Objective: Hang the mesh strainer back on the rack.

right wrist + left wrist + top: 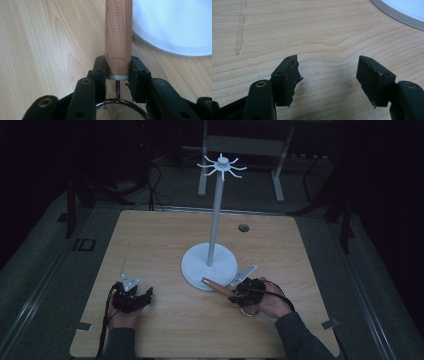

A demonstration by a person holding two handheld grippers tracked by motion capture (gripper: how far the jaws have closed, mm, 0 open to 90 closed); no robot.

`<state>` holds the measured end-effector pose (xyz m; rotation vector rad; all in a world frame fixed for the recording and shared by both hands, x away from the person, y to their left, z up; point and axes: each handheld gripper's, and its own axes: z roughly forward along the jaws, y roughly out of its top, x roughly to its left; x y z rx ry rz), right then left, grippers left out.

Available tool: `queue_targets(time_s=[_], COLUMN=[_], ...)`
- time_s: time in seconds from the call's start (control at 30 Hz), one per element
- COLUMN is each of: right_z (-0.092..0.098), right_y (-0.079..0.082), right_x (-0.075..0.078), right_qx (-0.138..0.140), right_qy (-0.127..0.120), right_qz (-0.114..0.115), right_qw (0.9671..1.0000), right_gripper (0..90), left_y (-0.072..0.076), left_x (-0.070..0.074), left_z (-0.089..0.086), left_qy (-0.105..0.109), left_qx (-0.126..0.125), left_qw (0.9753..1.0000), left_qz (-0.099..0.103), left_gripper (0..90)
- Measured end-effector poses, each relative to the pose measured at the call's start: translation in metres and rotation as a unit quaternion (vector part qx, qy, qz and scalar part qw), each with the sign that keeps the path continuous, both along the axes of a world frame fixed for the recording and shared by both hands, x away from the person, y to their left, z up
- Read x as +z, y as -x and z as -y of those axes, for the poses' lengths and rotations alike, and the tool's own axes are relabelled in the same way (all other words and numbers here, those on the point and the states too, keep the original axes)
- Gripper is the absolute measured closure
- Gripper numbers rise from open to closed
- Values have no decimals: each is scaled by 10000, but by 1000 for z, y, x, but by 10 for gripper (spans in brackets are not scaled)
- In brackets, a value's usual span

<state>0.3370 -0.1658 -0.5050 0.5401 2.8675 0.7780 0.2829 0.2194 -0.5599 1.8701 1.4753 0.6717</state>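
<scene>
Right hand-held gripper (117,72) pinches the strainer's wooden handle (118,37) low over the table (165,330), handle tip at the white stand's base (197,262). Left hand-held gripper (327,75) spread, empty. Hooks (222,166) bare; probably hanging is still to do.

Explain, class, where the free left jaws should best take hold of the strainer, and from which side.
Probably the bare wooden handle of the strainer, ahead of the right gripper, approaching from the open table on the left; the white stand base crowds its far side.
</scene>
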Motion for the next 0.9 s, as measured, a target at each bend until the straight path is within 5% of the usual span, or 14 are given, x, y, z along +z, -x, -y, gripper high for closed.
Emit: queue_targets(time_s=[0.5, 0.9], right_z=[8, 16], right_y=[-1, -5], right_x=[19, 30], right_qx=[-277, -508], right_qy=[-620, -1128], right_qz=[562, 725], right_qw=[9961, 9897], right_gripper=[700, 700], left_y=[0, 0], left_x=[1, 1], left_z=[0, 0], left_qy=[-17, -15], left_qx=[3, 8], left_qw=[10000, 10000], left_qz=[8, 9], left_gripper=[346, 346])
